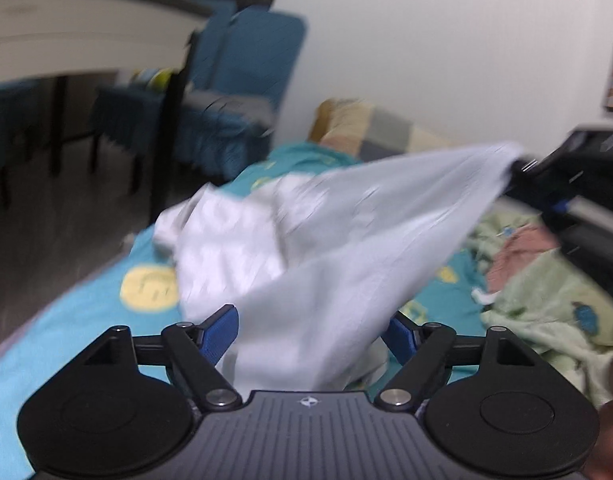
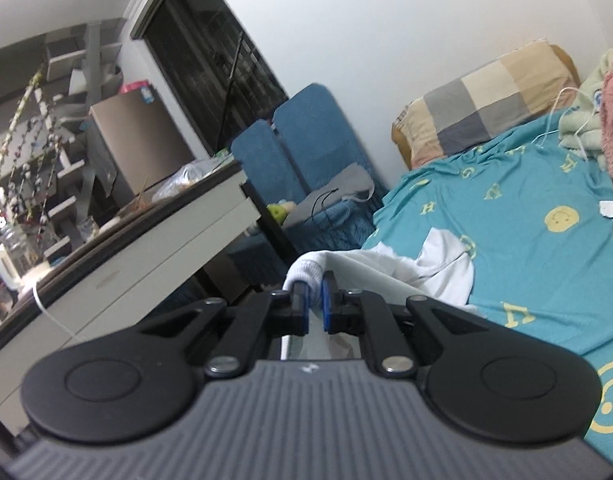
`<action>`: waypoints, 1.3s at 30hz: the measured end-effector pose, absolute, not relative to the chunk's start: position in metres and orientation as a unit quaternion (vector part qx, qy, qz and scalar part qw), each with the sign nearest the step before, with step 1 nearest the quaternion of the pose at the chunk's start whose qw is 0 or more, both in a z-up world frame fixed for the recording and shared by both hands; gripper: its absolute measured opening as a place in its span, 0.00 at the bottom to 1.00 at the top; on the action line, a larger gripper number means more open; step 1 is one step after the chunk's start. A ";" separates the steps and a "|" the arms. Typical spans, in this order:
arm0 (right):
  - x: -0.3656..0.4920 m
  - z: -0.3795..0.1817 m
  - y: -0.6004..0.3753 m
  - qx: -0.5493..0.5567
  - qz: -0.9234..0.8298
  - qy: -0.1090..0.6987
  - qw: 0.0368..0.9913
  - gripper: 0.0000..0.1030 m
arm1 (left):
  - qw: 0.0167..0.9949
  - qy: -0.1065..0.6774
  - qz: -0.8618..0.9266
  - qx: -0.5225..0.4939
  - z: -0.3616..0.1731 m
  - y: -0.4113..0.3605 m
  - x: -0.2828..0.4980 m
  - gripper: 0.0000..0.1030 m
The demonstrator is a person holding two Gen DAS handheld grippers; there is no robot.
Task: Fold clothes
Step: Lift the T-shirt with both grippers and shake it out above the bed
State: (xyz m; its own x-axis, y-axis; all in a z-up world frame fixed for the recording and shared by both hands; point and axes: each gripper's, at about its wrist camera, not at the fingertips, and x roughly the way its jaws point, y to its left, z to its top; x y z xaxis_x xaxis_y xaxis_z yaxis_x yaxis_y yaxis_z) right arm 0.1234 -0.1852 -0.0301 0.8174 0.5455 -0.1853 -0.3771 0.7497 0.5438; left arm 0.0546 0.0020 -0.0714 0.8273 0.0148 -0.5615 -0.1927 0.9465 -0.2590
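A white garment [image 1: 326, 240] hangs stretched above the teal bed sheet [image 1: 66, 312]. One end of it runs down between the wide-apart blue pads [image 1: 222, 332] of my left gripper [image 1: 310, 334], which stands open around the cloth. The right gripper [image 1: 518, 168] pinches the garment's far corner at the upper right of the left wrist view. In the right wrist view the right gripper [image 2: 314, 304] is shut on a bunched white edge, and the rest of the garment [image 2: 426, 268] trails onto the sheet [image 2: 526, 240].
A checked pillow [image 2: 486, 108] lies at the head of the bed. Green and pink clothes [image 1: 546, 280] are piled on the bed's right side beside a white wire hanger [image 2: 562, 112]. Blue chairs [image 2: 306, 152] and a white desk [image 2: 146, 248] stand left of the bed.
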 end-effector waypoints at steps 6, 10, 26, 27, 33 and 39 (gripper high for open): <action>0.125 -0.036 -0.201 0.263 0.200 0.158 0.931 0.09 | 0.941 0.269 0.112 -0.175 -0.060 0.029 0.047 0.73; 0.131 -0.041 -0.200 0.234 0.175 0.181 0.939 0.09 | 0.937 0.253 0.149 -0.190 -0.051 0.048 0.042 0.72; 0.122 -0.037 -0.219 0.254 0.199 0.265 0.909 0.09 | 0.957 0.230 -0.089 -0.154 0.025 0.096 0.048 0.05; 0.118 -0.033 -0.226 0.262 0.206 0.265 0.905 0.09 | 0.953 0.241 -0.128 -0.133 0.033 0.100 0.049 0.05; 0.121 -0.024 -0.236 0.267 0.221 0.259 0.902 0.05 | 0.932 0.303 -0.156 -0.127 0.027 0.128 0.090 0.05; 0.164 -0.073 -0.191 0.221 0.226 0.346 0.883 0.05 | 0.898 0.404 -0.094 -0.147 -0.029 0.135 0.161 0.05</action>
State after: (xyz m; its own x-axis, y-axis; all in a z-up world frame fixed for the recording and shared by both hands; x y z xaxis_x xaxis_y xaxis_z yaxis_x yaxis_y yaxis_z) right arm 0.1642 -0.1912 -0.0728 0.6578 0.5530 -0.5114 -0.2465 0.7996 0.5476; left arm 0.1606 0.1351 -0.0289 0.6554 -0.2882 -0.6982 0.0509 0.9391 -0.3398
